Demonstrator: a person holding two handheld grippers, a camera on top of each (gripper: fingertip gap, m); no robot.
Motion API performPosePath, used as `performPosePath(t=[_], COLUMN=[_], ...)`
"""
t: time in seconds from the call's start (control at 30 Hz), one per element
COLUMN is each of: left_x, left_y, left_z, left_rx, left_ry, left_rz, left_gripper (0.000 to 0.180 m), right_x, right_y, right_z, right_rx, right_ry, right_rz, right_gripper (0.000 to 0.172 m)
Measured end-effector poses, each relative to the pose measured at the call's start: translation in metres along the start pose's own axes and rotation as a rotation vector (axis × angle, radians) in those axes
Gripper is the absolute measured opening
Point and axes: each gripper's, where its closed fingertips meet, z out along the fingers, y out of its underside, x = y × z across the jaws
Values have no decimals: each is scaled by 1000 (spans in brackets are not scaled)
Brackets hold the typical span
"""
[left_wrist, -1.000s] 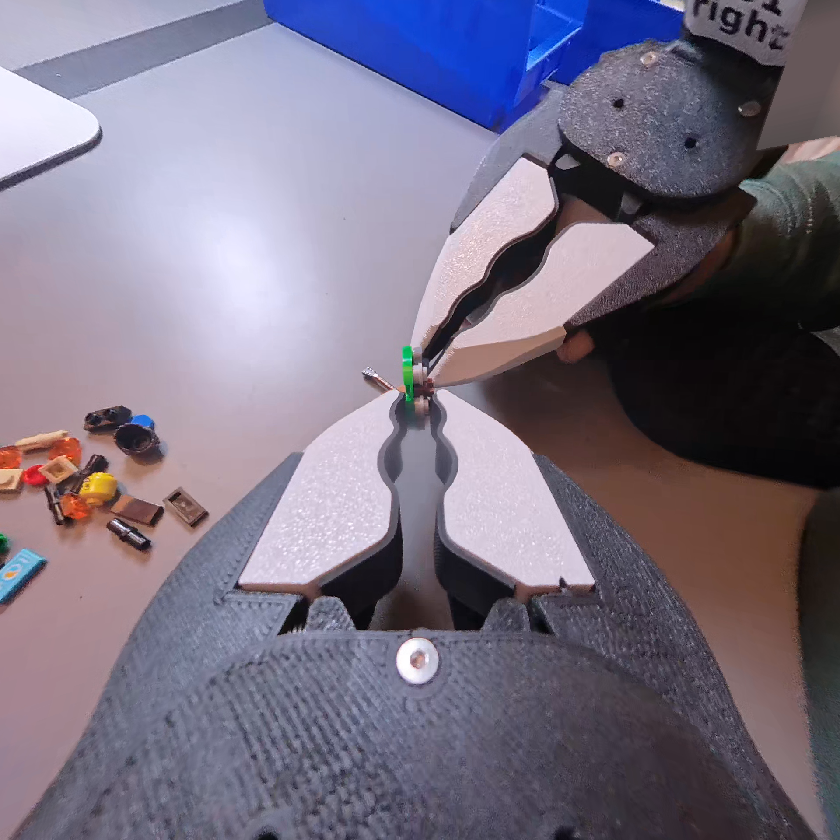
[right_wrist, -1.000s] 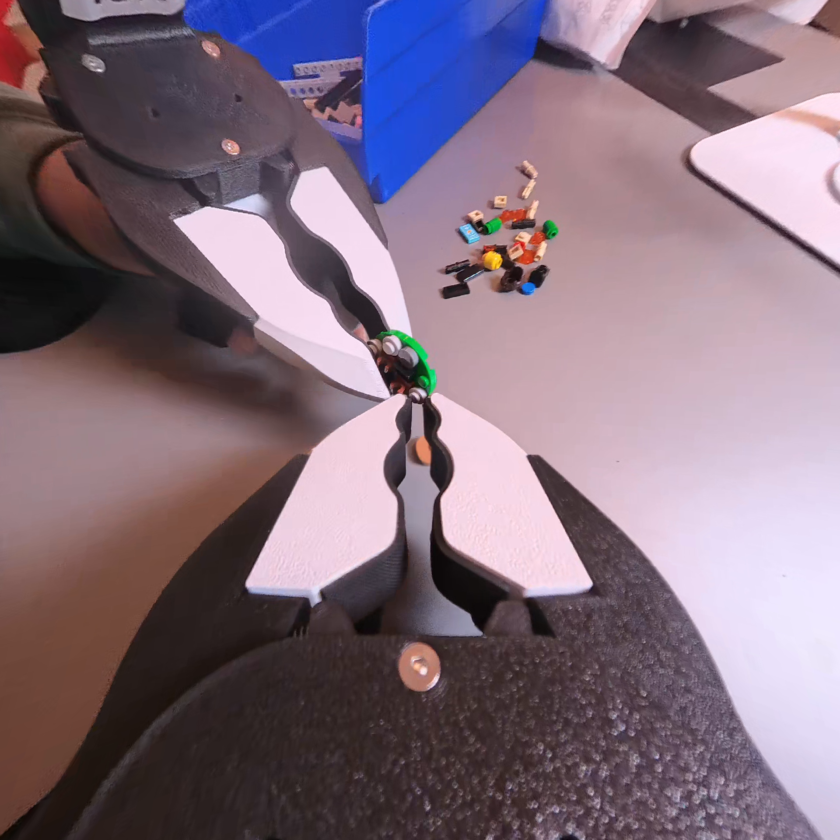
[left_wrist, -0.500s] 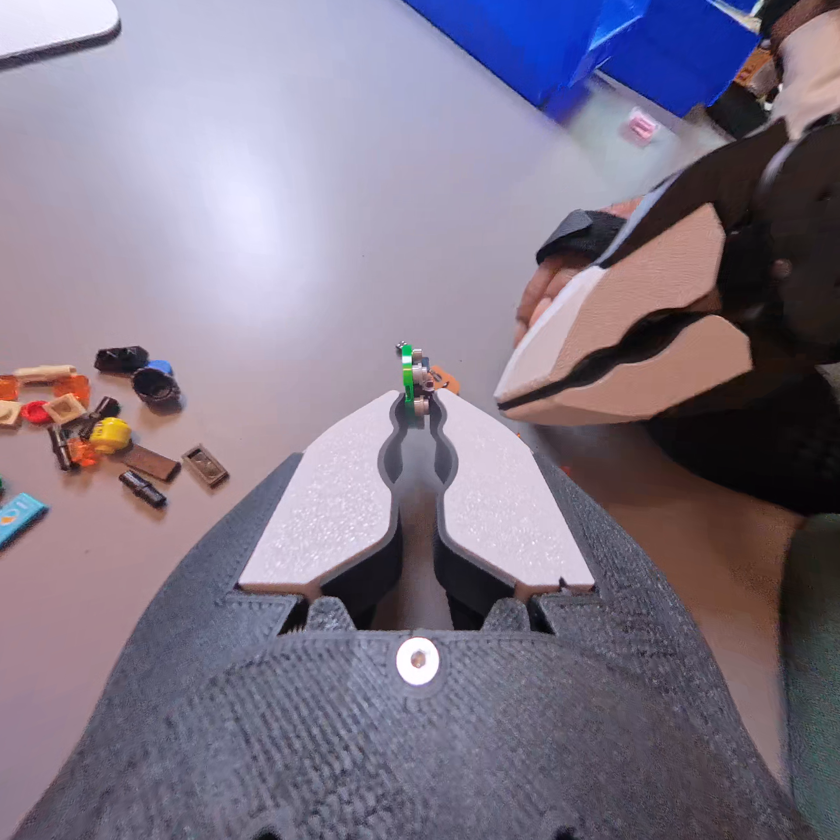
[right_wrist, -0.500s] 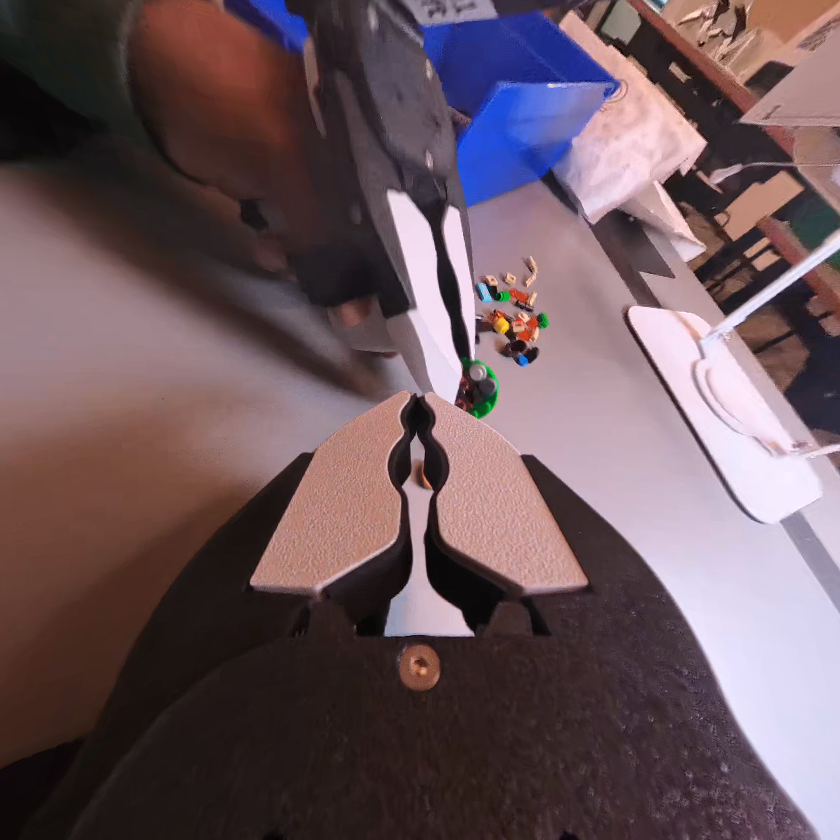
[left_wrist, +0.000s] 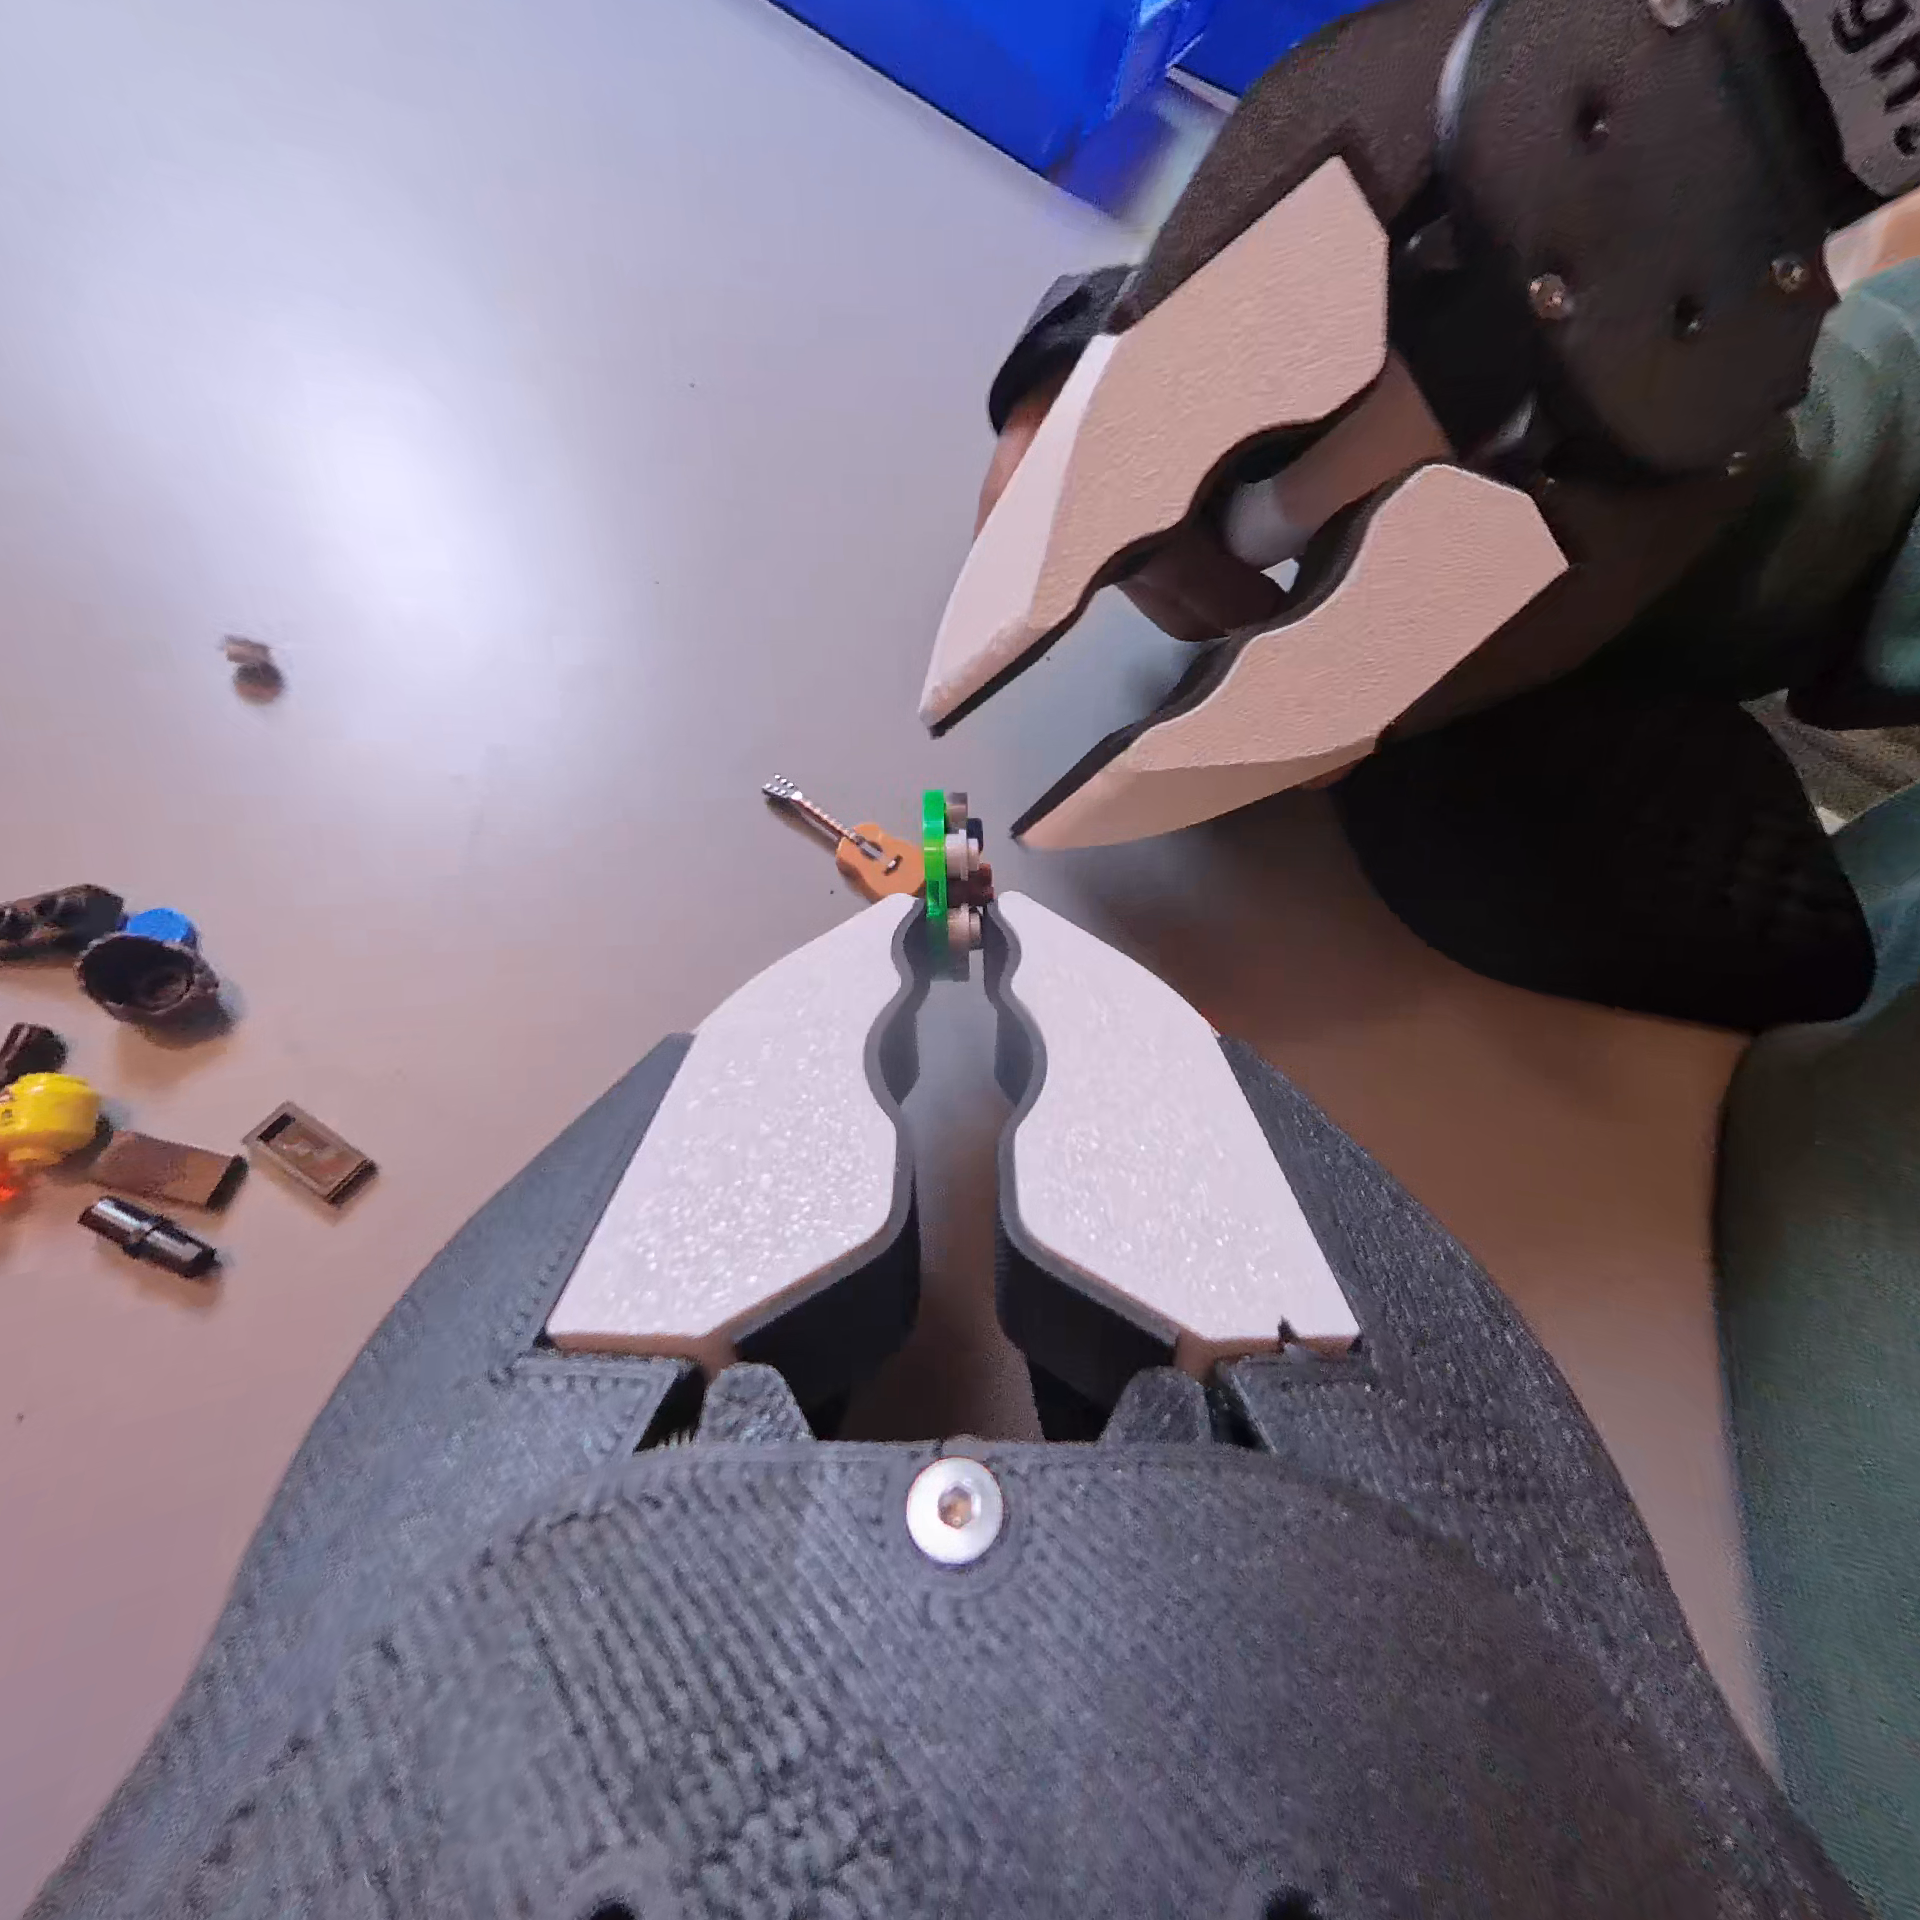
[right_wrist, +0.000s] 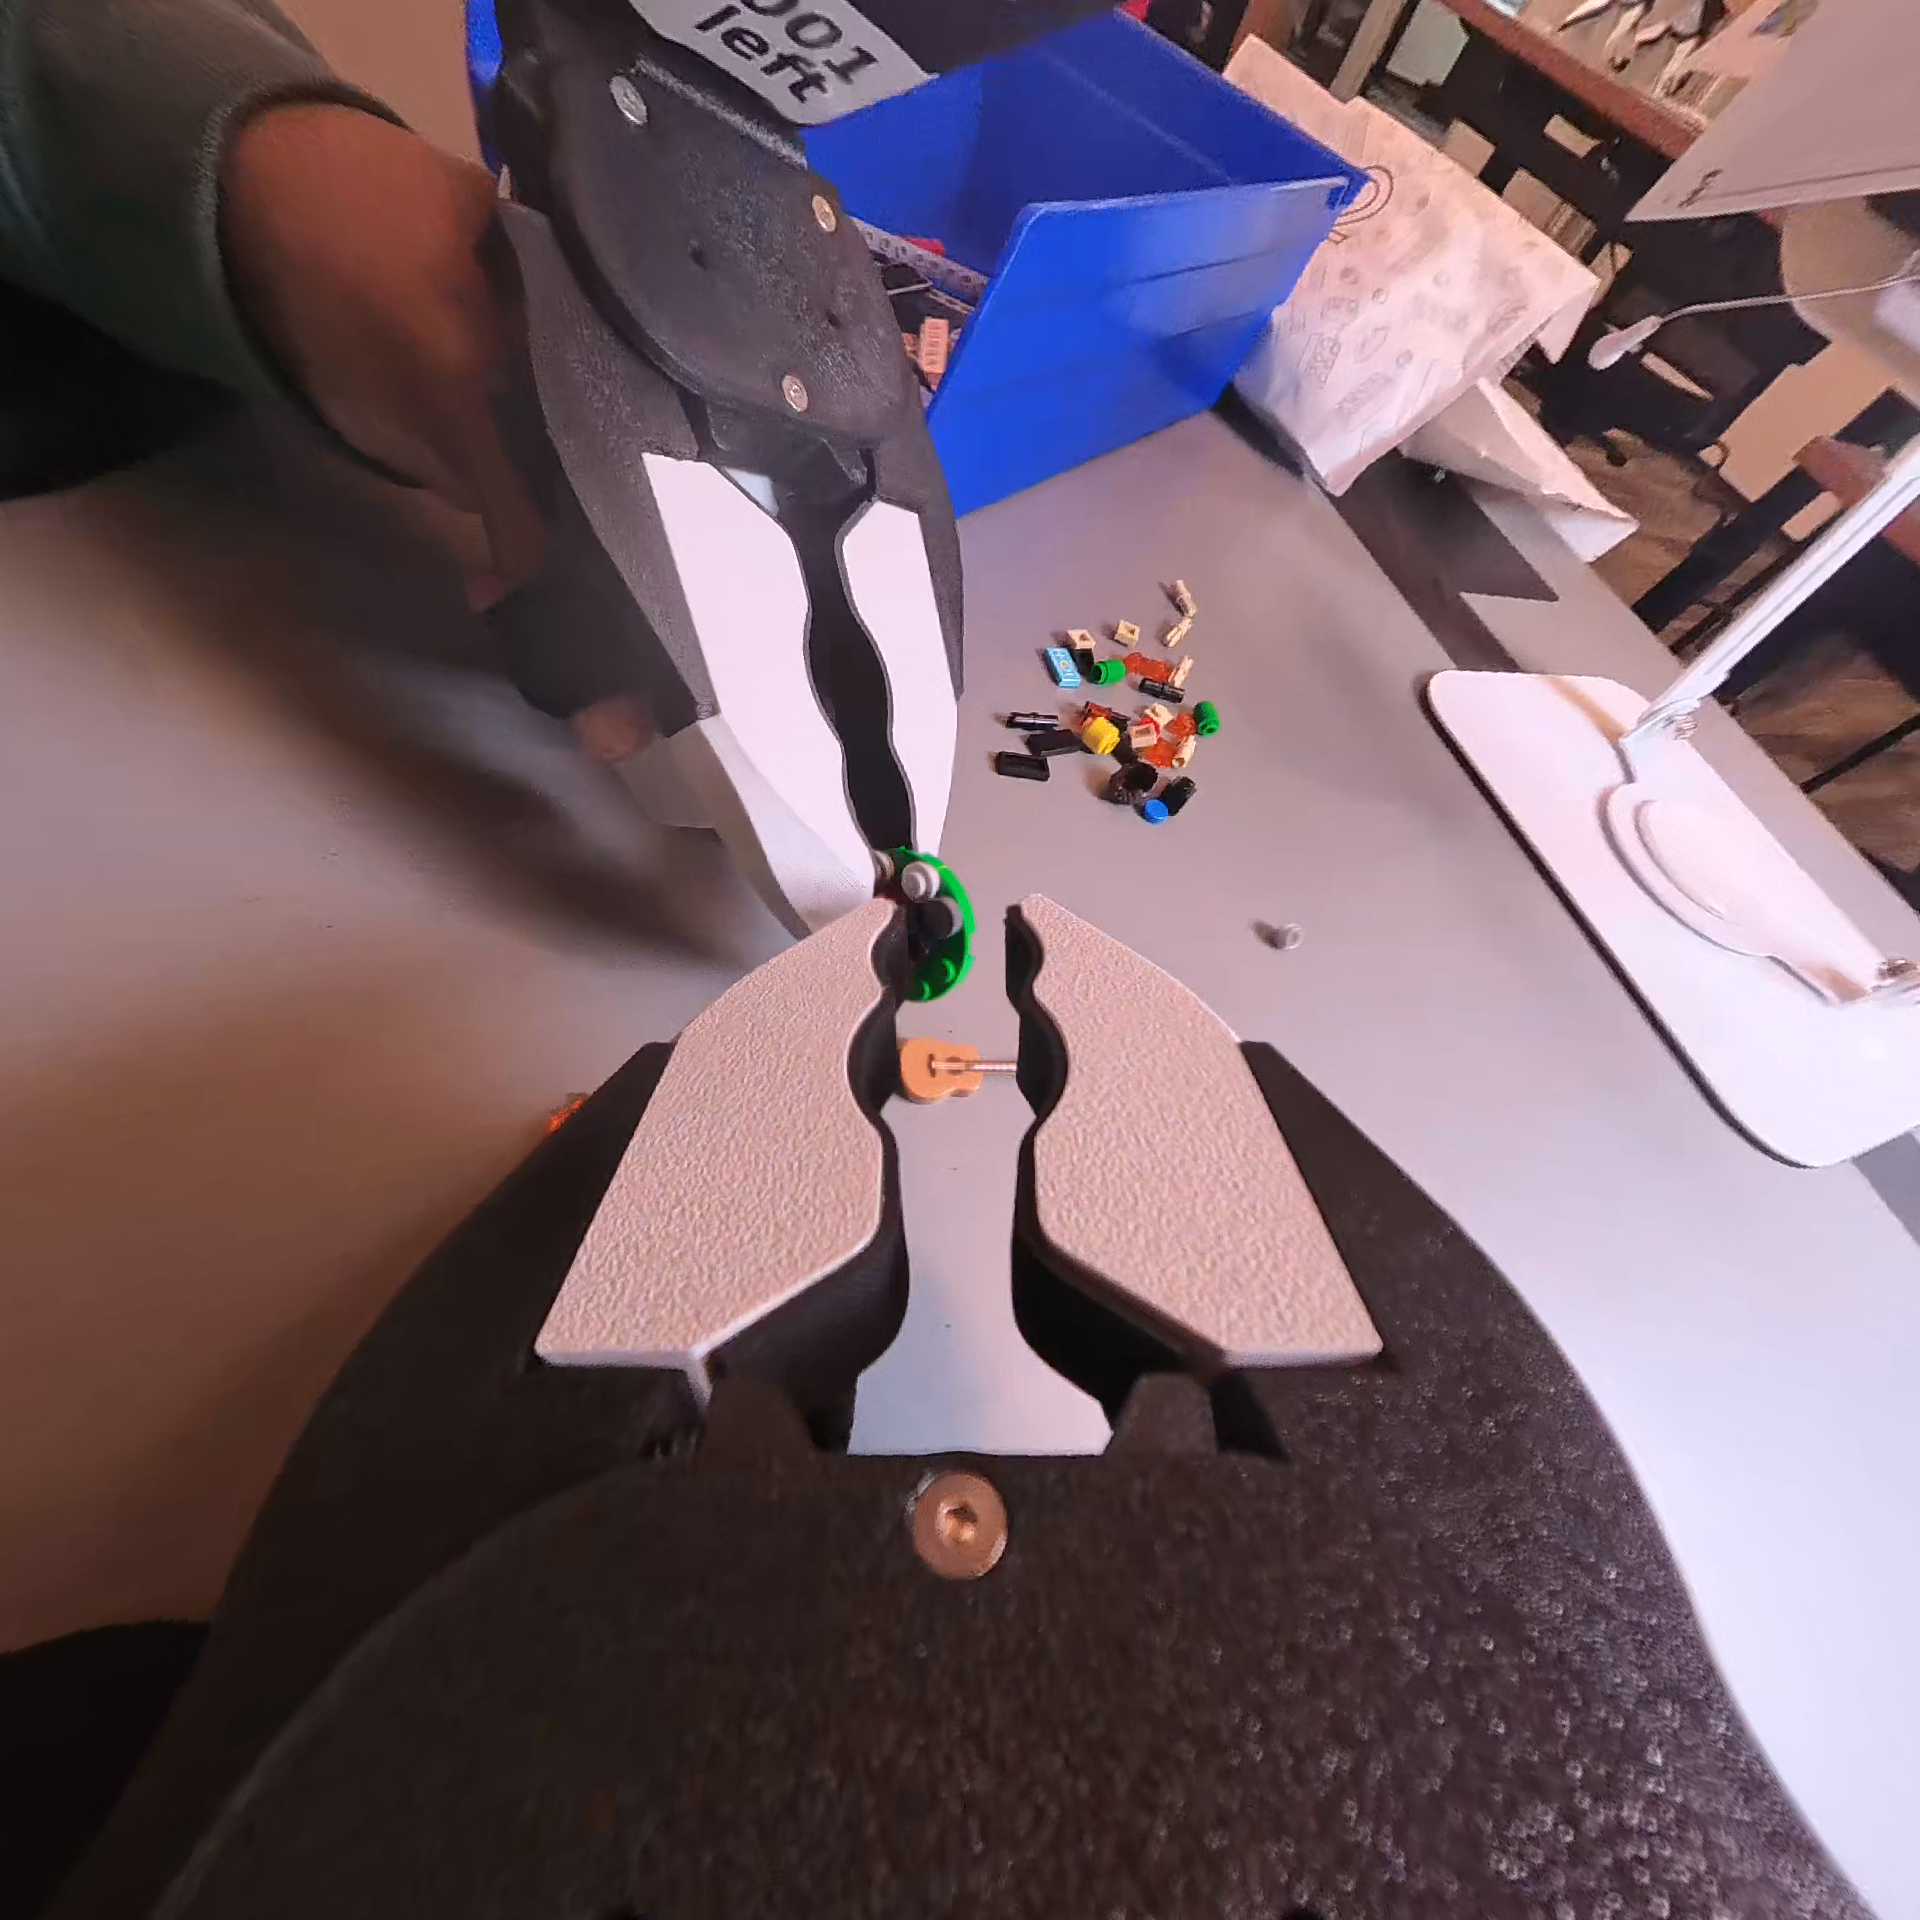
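Between the two grippers: a round green plate (left_wrist: 935, 862) stands on edge above the grey table (left_wrist: 416, 416), with small grey and brown studs stuck on its right face
Left gripper (left_wrist: 951, 914): closed on the lower rim of that green plate with its studs; both pads press on it; a hand in a green sleeve (right_wrist: 156, 187) carries it
Right gripper (right_wrist: 951, 914): fingers spread and bare; in the left wrist view its tips (left_wrist: 977, 779) hang just right of the studded plate, apart from it
Toy guitar (right_wrist: 940, 1070): tan, flat on the table under the right gripper's gap; just behind the plate in the left wrist view
Loose stud (right_wrist: 1280, 933): small, grey, alone on the table right of the grippers
Brick pile (right_wrist: 1127, 717): yellow, black, orange, tan, green and blue pieces, nearer the far edge
Blue bin (right_wrist: 1122, 312): at the far edge
White lamp base (right_wrist: 1662, 914): at the right edge
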Motion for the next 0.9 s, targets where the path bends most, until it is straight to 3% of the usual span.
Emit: performPosePath(t=[0.13,0.37,0.6,0.8,0.83,0.9], left_x=[5,8,-4,1,3,5], left_y=[1,3,-8,-3,-3,-2], left_z=[1,2,-3,-2,-1,1], left_rx=[-14,-33,16,-5,-11,-24], left_ry=[-18,-12,-51,-30,-28,-35], left_rz=[72,44,-21,17,30,58], left_gripper=[10,9,10,10,10,10], right_x=[-7,-10,-27,-1,-3,-7], right_y=[2,0,9,0,1,1], right_z=[1,-1,1,-5,-4,-1], right_rx=[-7,-19,-44,-2,-5,-14], right_ry=[-68,-1,-110,-4,-8,-13], right_rz=[12,-148,-125,-89,-104,-129], right_gripper=[12,0,0,0,13,14])
